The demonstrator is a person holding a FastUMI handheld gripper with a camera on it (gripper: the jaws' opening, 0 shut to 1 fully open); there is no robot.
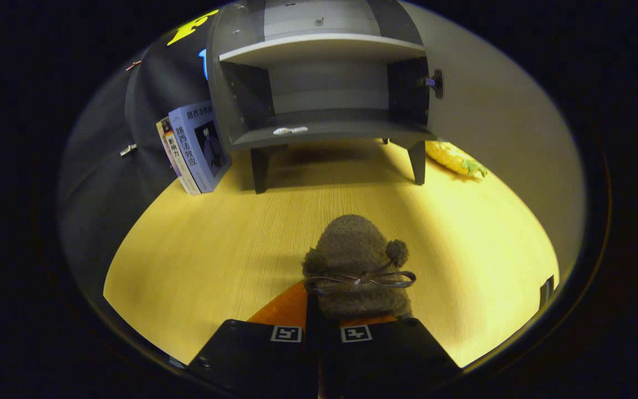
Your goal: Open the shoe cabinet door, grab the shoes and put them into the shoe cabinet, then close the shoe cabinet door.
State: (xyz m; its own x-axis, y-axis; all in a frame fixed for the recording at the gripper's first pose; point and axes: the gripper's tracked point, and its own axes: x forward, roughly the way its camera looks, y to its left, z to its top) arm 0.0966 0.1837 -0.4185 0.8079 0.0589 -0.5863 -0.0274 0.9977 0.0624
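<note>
item: fuzzy brown shoe [355, 266] with a thin bow, pinched at its heel end in my gripper [319, 338], fingers drawn nearly together on it; long axis runs straight ahead, toe toward the open shoe cabinet [319, 88] beyond. wooden table [214, 249] under it. books [194, 147] left of the cabinet carry chinese titles.

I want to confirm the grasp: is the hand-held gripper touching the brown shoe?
Touching. The gripper view shows the hand-held gripper with both fingers closed against the brown shoe, no gap visible.
</note>
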